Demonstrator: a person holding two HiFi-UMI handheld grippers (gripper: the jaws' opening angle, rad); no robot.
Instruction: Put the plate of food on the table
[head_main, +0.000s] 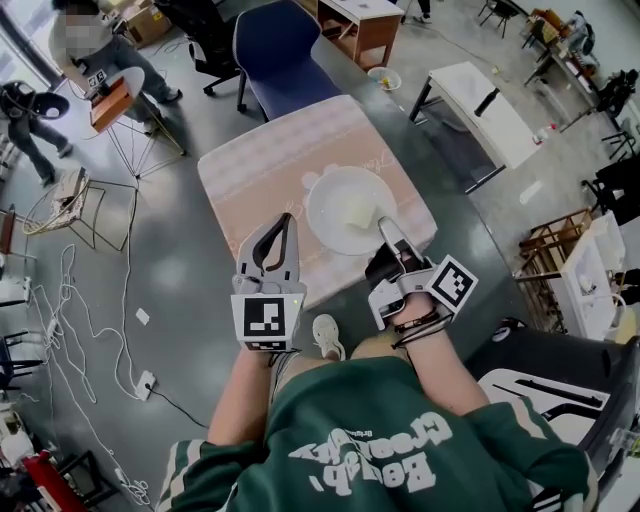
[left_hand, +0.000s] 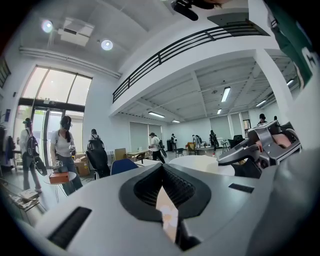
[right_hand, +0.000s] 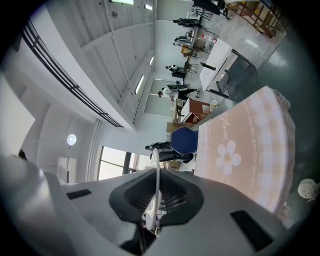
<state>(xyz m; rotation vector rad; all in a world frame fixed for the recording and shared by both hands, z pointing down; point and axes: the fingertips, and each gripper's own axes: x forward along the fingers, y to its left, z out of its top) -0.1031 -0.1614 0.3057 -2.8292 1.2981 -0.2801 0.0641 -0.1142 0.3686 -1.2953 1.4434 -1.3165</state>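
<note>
Grey left tool (head_main: 286, 224) is held shut, empty, at the desk's (head_main: 235, 160) near edge. The white plate (head_main: 330, 198) of food (head_main: 360, 212), over the near-right corner, is pinched by the right tool (head_main: 386, 228); it should be lowered level before release. Pink cloth (head_main: 270, 170) is spread over the desk, on grey floor (head_main: 180, 265).

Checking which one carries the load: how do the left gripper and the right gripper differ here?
The right gripper is shut on the white plate at its rim; the left gripper is shut with nothing between its jaws. The right gripper meets the plate's near-right edge; the left gripper sits left of the plate, apart from it. Both point forward over the pink-clothed table.
</note>
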